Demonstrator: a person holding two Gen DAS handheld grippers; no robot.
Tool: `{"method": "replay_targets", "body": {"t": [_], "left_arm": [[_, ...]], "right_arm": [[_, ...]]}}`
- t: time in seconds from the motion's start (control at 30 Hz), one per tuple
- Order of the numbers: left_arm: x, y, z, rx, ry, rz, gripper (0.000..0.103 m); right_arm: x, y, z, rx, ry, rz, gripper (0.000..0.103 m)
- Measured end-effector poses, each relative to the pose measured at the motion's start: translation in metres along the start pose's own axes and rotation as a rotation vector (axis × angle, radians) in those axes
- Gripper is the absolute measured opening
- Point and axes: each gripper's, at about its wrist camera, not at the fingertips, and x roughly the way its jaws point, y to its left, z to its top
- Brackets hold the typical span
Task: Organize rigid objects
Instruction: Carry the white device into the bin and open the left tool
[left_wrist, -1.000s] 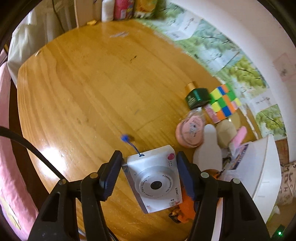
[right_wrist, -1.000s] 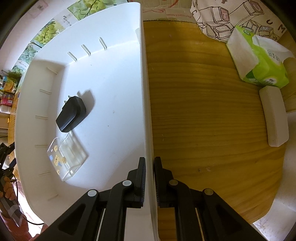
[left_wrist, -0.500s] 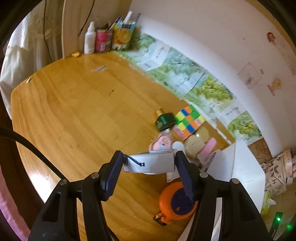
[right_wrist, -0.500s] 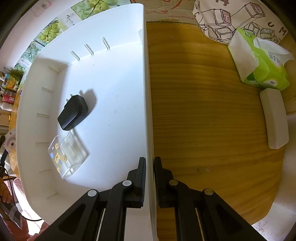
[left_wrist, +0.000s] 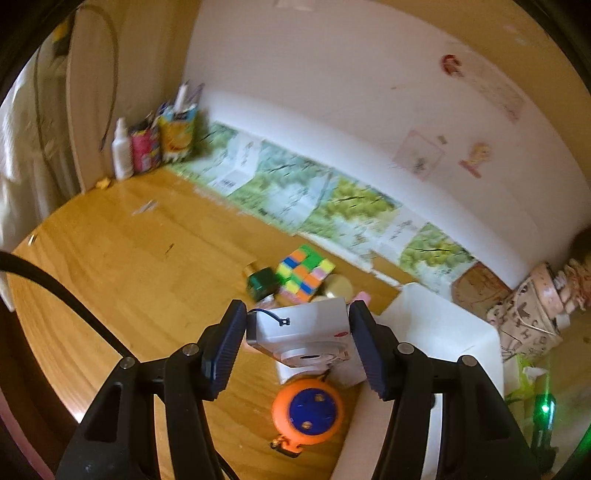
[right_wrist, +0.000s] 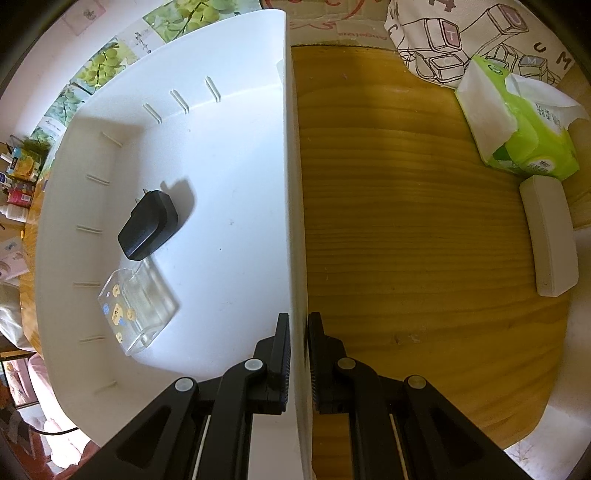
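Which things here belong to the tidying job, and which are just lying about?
Job: toy camera in the left gripper; white bin, wall pinched by the right gripper; black charger; clear case; colour cube; orange reel.
Lying about: tissue pack; wall pictures.

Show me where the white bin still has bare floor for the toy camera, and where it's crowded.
White bin: floor is bare from the black charger and clear case across to the wall that the right claw pinches, and up to the far wall. The crowded part is by the slotted wall, where those two lie. Left claw holds the toy camera.
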Motion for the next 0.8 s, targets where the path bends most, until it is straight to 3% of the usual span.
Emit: {"method": "replay_targets", "body": {"t": [0.33, 0.8], "left_arm": [[-0.02, -0.057, 0.0, 0.184, -0.042, -0.12, 0.061], [-0.017, -0.121, -0.05, 0.407, 0.087, -0.258, 0.061]], "right_arm": [[0.001, -0.001, -0.001, -0.004, -0.001, -0.001, 0.01], [0.0, 0.001, -0.001, -0.007, -0.005, -0.01, 0.01]]}}
